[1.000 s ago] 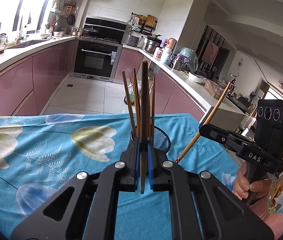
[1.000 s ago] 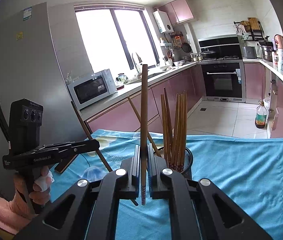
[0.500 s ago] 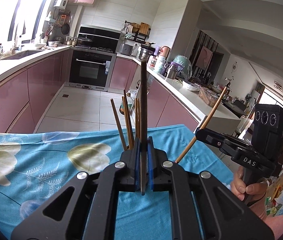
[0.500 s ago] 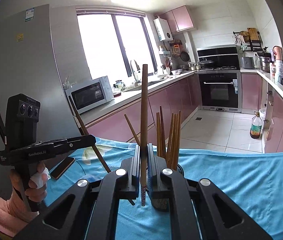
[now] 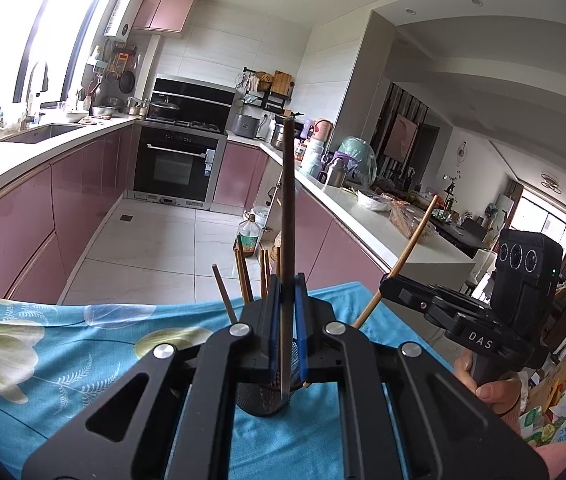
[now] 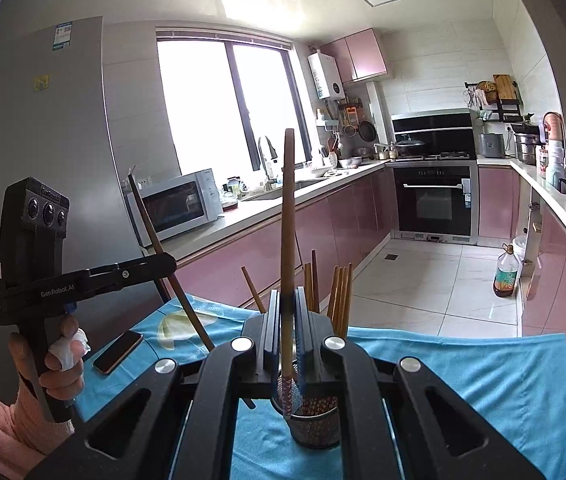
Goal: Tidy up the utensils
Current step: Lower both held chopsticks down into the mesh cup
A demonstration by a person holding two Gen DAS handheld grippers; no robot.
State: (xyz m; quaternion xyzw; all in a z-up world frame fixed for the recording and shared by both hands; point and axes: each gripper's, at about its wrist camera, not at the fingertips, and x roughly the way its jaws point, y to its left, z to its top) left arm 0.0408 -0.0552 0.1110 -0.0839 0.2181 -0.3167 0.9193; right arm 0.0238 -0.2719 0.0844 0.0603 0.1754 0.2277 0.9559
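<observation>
My left gripper (image 5: 286,292) is shut on a dark brown chopstick (image 5: 287,208) held upright, its lower tip over the black mesh utensil holder (image 5: 263,398). My right gripper (image 6: 286,308) is shut on a lighter brown chopstick (image 6: 288,216) with a patterned tip, which hangs at the rim of the same holder (image 6: 315,424). Several chopsticks (image 6: 341,296) stand in the holder. Each gripper shows in the other's view: the right gripper (image 5: 387,286) with its chopstick (image 5: 415,240), the left gripper (image 6: 163,262) with its chopstick (image 6: 151,236).
The holder stands on a table with a blue floral cloth (image 5: 63,344). A phone (image 6: 118,351) lies on the cloth at the left. Pink kitchen cabinets, an oven (image 6: 435,200) and an oil bottle (image 6: 506,276) on the floor lie beyond the table.
Both grippers have risen and tilted upward while closing in above the holder, each still holding its chopstick. The holder now sits right under the fingers in both views.
</observation>
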